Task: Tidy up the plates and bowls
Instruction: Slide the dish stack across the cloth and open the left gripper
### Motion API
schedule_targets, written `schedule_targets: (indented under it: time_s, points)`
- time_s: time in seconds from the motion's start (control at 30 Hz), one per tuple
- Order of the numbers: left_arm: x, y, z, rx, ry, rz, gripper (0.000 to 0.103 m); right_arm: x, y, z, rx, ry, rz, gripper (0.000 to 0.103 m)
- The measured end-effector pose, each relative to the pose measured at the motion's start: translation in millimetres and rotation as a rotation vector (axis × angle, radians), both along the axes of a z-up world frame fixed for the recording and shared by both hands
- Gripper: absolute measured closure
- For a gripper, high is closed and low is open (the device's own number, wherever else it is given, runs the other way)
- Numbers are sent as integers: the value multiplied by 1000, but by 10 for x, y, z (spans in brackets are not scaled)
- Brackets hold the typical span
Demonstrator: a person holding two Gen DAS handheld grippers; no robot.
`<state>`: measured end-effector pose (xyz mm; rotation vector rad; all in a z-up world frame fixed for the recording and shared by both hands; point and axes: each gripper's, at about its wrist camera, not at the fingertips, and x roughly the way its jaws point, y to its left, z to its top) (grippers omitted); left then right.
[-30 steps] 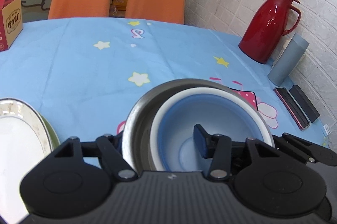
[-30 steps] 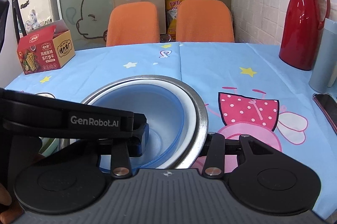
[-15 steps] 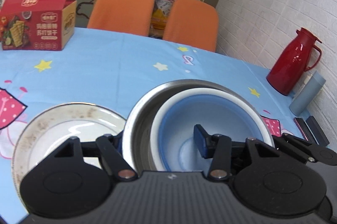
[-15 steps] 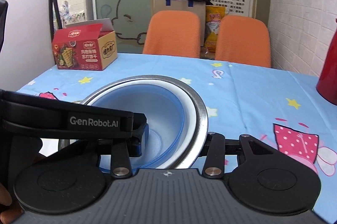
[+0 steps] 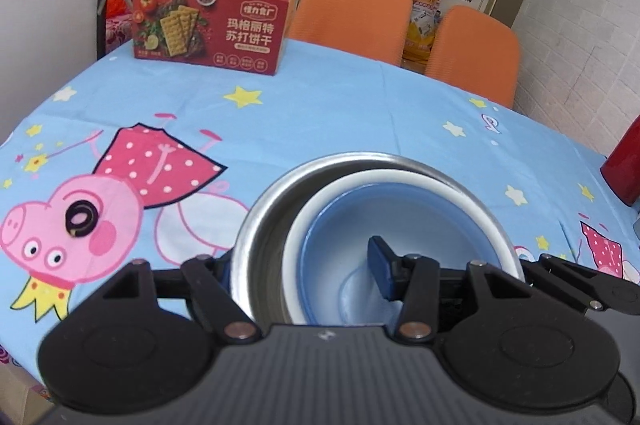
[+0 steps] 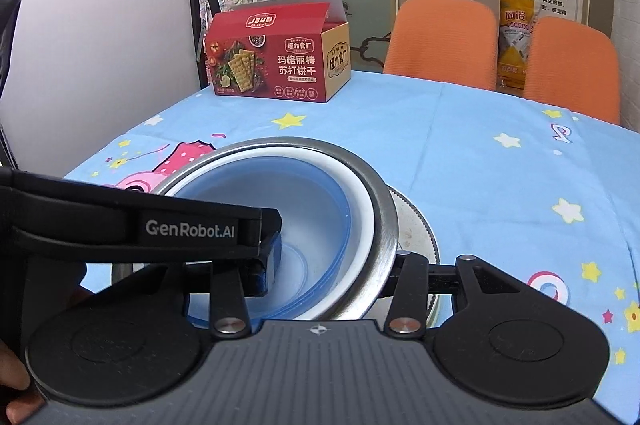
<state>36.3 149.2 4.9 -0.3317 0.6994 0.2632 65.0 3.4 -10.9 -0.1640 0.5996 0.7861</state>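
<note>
"GenRobot.AI" on the left claw's arm (image 6: 188, 229); "玛格丽特 苏打饼干" on the red cracker box (image 5: 212, 33).

ahead: bare tablecloth (image 5: 360, 113) | far-left: cracker box (image 5: 212, 25) | right: red flask (image 5: 626, 169)

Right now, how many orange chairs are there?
2. Both stand side by side behind the table's far edge: one chair on the left, the other on the right, a yellow bag between them. More may be outside the view.

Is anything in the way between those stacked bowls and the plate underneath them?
Nothing visible. The stacked bowls, gripped at opposite rims by the left gripper and right gripper, sit just above the plate; its centre is hidden.
</note>
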Motion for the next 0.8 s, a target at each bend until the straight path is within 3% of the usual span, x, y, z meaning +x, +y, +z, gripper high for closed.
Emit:
schedule_targets:
  time_s: [0.67,0.73,0.8]
  points:
    - [273,-28,-124,35,-3,-37,54,256,-9,-149,35,57,-36,26]
    - [264,-23,-123,38,-15,-40,50,282,-38,-140,46,71,-41,26]
    - [250,-5,-103,36,-38,-38,41,289,-78,-120,65,77,-60,20]
